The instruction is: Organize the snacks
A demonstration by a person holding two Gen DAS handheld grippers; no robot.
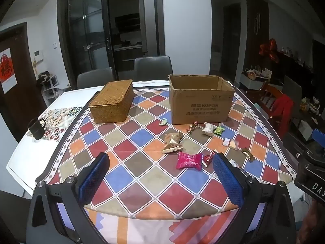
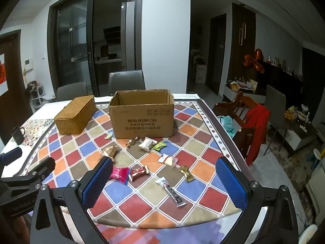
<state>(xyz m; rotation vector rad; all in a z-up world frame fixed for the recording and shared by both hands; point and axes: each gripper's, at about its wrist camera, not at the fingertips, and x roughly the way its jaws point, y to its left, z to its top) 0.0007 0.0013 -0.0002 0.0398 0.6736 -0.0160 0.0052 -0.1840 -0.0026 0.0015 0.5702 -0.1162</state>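
My table [image 2: 205,122] fills the lower half of both views under its chequered cloth. At centre stands the open carton [image 2: 142,120], nothing visible inside from here; left of it sits the lidded wicker box [image 2: 74,116], and at far left the dark mug [image 1: 37,129].

The snacks all lie loose on the cloth in front of the carton, none put away, so I judge I am at the very start: choosing the first piece. In the right view, the pink packet [image 2: 119,173] lies left of centre just by my finger, the red candy [image 2: 139,172] beside it, the black stick [image 2: 173,193] lower centre, the gold bar [image 2: 187,172] right of that, the white pack [image 2: 147,144] and green sweet [image 2: 159,146] nearer the carton.

My left gripper [image 1: 161,180] hovers at the bottom of its frame, jaws wide apart and holding nothing. My right gripper [image 2: 164,184] is likewise spread and empty.

Next I would probably dip the right one over the black stick or red candy, straddle it, close, then carry it up to the carton. Flat wrappers may slip.
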